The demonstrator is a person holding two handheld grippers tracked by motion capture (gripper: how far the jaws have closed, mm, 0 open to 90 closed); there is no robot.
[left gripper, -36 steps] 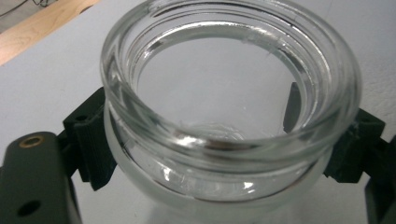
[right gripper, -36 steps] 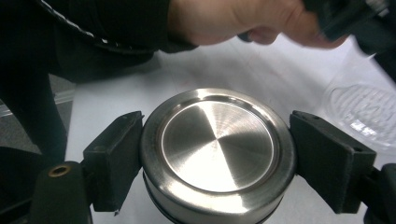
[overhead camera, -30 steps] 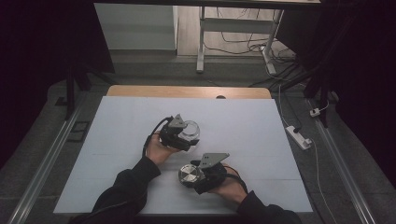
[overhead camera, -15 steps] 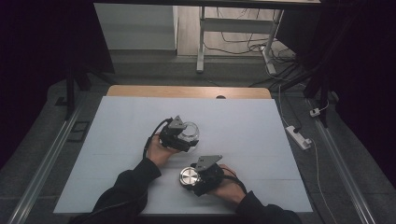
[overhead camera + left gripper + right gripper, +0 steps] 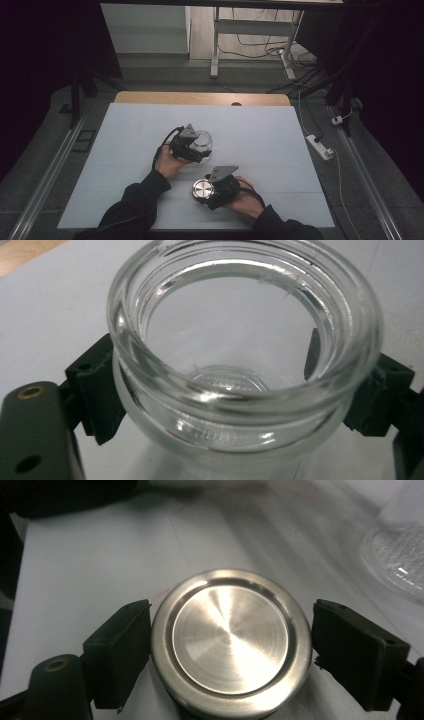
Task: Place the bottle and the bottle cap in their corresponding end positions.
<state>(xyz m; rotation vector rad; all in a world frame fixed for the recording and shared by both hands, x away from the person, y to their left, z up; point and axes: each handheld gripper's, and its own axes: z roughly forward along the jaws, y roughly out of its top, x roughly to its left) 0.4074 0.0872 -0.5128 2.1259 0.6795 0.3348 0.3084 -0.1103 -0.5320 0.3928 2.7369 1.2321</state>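
My left gripper (image 5: 192, 145) is clamped around the neck of the clear round glass jar (image 5: 245, 355), mouth up. The brushed round steel lid (image 5: 231, 639) lies at its five o'clock between my right gripper's (image 5: 215, 189) jaws, the right-hand pad apparently just clear.

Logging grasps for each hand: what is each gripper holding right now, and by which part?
The left gripper clamps the glass jar by its neck. The right gripper brackets the metal lid at its rim, with a gap on one side.
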